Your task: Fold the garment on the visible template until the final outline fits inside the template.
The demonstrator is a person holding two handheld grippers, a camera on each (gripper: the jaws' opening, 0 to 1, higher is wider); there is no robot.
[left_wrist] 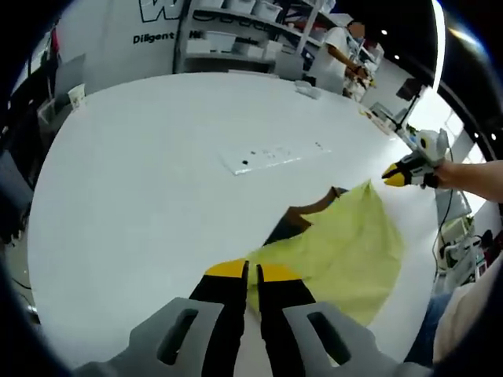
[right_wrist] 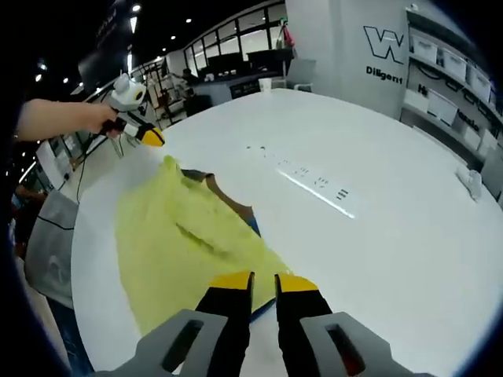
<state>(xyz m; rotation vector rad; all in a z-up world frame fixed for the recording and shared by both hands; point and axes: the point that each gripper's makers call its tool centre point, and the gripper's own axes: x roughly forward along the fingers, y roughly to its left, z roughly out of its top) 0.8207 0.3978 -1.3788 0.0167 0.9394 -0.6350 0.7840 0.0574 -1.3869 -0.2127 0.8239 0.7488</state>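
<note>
A: Where the yellow garment (left_wrist: 346, 251) lies across the white table (left_wrist: 157, 181), what grips it?

B: Both tools. The left tool (left_wrist: 251, 273) is clamped on its near edge; the right tool (right_wrist: 263, 280) looks clamped on the opposite edge.

A: Anything beneath?

B: A dark brown-edged template (right_wrist: 236, 206) peeks out.

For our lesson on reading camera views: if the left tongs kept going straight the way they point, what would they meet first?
Probably the yellow garment, lying right at the tips of the left tongs. Beyond it a dark template edge, then bare table. Depth at the tips is unclear.
</note>
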